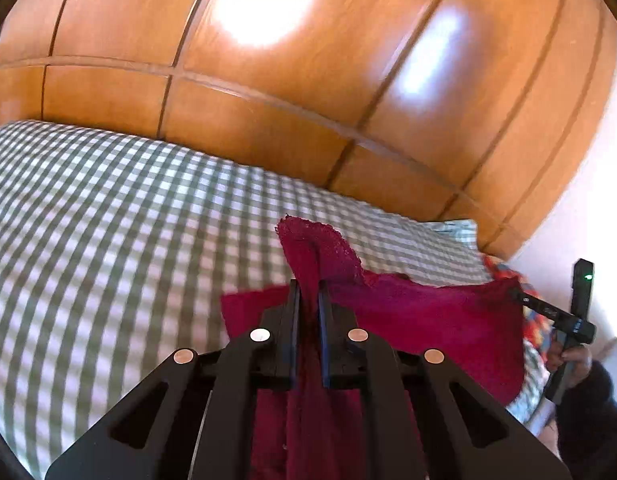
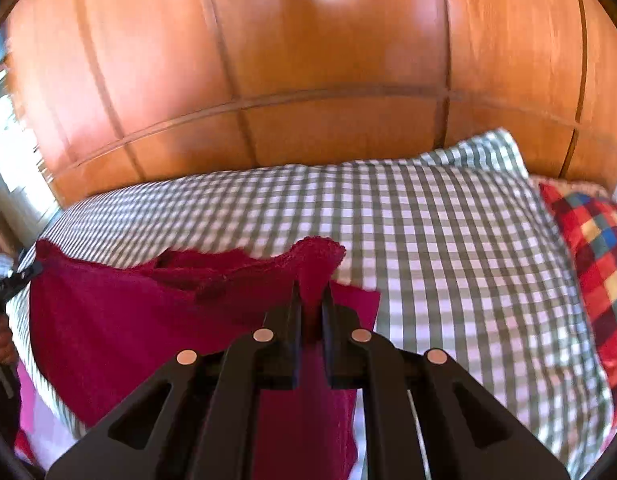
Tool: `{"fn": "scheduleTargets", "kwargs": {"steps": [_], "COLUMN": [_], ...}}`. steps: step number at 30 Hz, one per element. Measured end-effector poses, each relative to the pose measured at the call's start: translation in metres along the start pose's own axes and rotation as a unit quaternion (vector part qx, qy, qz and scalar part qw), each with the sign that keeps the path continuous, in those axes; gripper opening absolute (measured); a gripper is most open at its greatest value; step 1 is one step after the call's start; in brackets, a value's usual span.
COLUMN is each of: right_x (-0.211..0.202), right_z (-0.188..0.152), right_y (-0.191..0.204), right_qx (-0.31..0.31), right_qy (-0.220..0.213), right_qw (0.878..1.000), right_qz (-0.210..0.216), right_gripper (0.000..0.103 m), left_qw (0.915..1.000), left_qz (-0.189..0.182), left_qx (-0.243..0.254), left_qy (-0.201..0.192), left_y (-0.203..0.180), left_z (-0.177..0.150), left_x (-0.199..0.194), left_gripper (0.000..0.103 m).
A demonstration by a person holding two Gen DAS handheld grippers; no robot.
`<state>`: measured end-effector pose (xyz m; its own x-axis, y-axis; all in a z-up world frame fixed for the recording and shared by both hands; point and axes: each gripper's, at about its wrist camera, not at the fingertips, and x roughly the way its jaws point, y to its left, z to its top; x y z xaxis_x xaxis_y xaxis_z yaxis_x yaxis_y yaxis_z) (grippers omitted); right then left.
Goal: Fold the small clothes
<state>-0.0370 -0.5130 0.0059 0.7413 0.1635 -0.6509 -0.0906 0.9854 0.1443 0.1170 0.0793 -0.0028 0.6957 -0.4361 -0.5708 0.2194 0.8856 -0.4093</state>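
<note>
Gripping: left gripper (image 1: 308,300) has its jaws pinched tight on one corner of the red cloth (image 1: 428,320); right gripper (image 2: 312,304) is clamped just as tight on the opposite corner.
Cloth position: stretched between both grippers, lifted off the near edge of the checked bedspread (image 1: 108,220), lower part hanging toward the camera.
Cloth look: deep crimson, soft towel-like knit, rough scalloped hem, sagging in the middle.
Risk: only small tufts are pinched, so a quick pull could probably slip a corner free; uneven hand height would likely skew the fold.
Far: plaid pillow (image 2: 588,240) right, wooden wardrobe (image 2: 308,80) behind.
</note>
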Motion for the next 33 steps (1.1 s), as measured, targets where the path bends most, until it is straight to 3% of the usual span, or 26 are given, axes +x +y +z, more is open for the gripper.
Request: {"fn": "scheduleTargets", "kwargs": {"steps": [6,9,11,12,13,17,21,22,24,25,30,32,33], "right_x": [0.084,0.093,0.083,0.074,0.066,0.022,-0.015,-0.023,-0.036,-0.041,-0.045,-0.037,-0.033], "right_z": [-0.002,-0.011,-0.018,-0.023,-0.027,-0.053,-0.093,-0.104,-0.125,-0.138,-0.167,-0.171,-0.172], "right_y": [-0.021,-0.025,-0.026,-0.027,-0.027,-0.029,-0.028,-0.027,-0.026,-0.024,-0.016,-0.014,-0.012], "right_qx": [0.027,0.029,0.032,0.032,0.03,0.034,0.039,0.043,0.052,0.052,0.065,0.061,0.057], "right_qy": [0.07,0.081,0.074,0.068,0.063,0.048,0.058,0.064,0.08,0.089,0.11,0.12,0.123], "right_qw": [0.997,0.996,0.997,0.997,0.998,0.998,0.996,0.996,0.993,0.992,0.988,0.988,0.988], "right_qz": [-0.026,-0.024,-0.014,-0.01,-0.009,0.016,0.047,0.054,0.07,0.076,0.083,0.079,0.071], "right_gripper": [0.008,0.014,0.028,0.043,0.05,0.058,0.066,0.067,0.067,0.067,0.07,0.063,0.052], "left_qw": [0.9958,0.9941,0.995,0.9952,0.9957,0.9972,0.9971,0.9962,0.9947,0.9939,0.9909,0.989,0.9878], "left_qz": [0.05,0.06,0.049,0.047,0.043,0.021,-0.006,-0.014,-0.023,-0.023,-0.036,-0.039,-0.041], "left_qx": [-0.023,-0.024,-0.029,-0.029,-0.028,-0.023,0.006,0.022,0.03,0.04,0.075,0.101,0.107], "left_qy": [0.073,0.087,0.082,0.08,0.078,0.069,0.075,0.083,0.096,0.101,0.106,0.101,0.105], "left_y": [0.025,0.03,0.033,0.035,0.037,0.045,0.047,0.045,0.043,0.041,0.024,0.015,0.013], "left_z": [0.014,0.007,0.004,0.002,0.0,-0.013,-0.047,-0.062,-0.083,-0.095,-0.126,-0.129,-0.13], "left_x": [0.082,0.092,0.086,0.078,0.07,0.024,-0.028,-0.043,-0.056,-0.062,-0.067,-0.06,-0.054], "left_gripper": [0.007,0.008,0.009,0.011,0.011,0.011,0.011,0.012,0.049,0.053,0.053,0.051,0.032]}}
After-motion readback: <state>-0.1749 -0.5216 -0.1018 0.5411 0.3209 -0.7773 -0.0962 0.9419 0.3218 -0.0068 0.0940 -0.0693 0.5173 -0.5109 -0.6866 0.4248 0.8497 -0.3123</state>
